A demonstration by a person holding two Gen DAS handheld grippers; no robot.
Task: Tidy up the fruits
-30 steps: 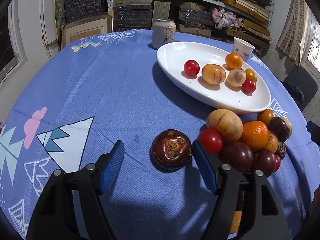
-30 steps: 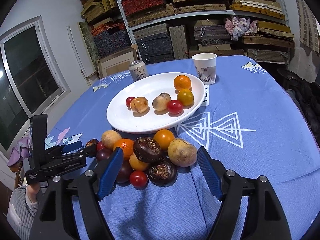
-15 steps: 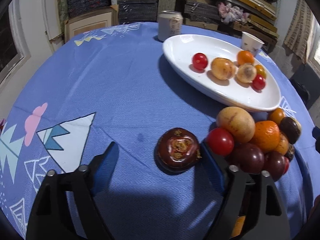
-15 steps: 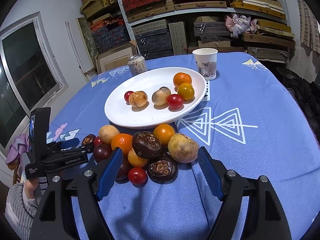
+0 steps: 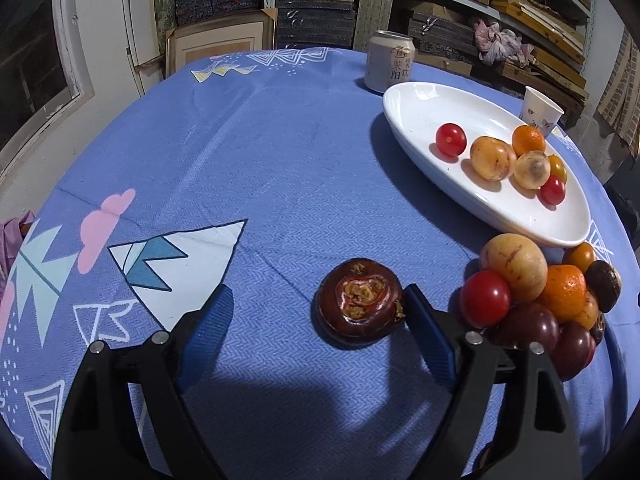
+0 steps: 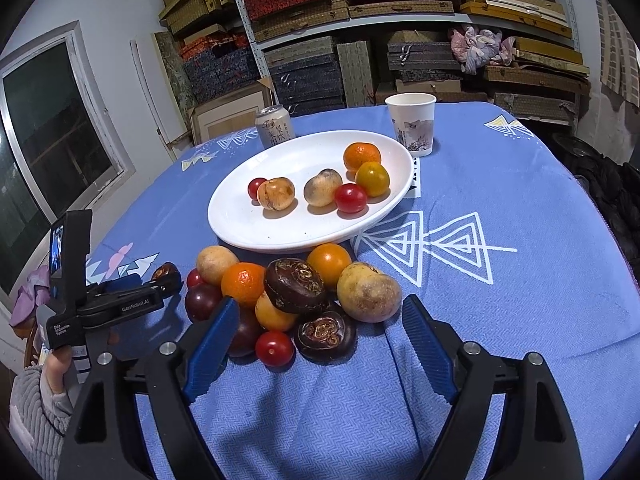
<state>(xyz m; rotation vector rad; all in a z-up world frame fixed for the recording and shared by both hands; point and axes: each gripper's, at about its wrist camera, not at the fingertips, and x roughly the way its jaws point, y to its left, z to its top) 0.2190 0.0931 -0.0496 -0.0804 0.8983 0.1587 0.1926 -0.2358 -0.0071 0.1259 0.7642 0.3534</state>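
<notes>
At the lower centre of the left wrist view, the left tool (image 5: 316, 312) stood with its blue pads wide apart and clamped on nothing, its jaws having just been opening. A dark brown fruit (image 5: 359, 302) with a curled, crusty top lay on the blue surface (image 5: 280, 152) between the pads, close against the right-hand pad and well clear of the left-hand one; whether it touched that pad could not be told. To its right, at the lower right of the frame, sat the fruit pile (image 5: 536, 292) of red, orange, tan and dark purple pieces, and above it the white plate (image 5: 420, 108) carried six fruits. A can (image 5: 390, 60) stood just behind the plate's far end, and a paper cup (image 5: 540, 106) beyond its right rim. In the right wrist view, the right tool (image 6: 316, 328) also had its pads spread and gripping nothing, its jaws likewise having just been opening, with the near edge of the pile between them at the centre of the frame. The plate lay just beyond the pile. At the left edge of that view, the left tool showed from the side, held by a hand (image 6: 60, 364) in a grey sleeve (image 6: 36, 416).
</notes>
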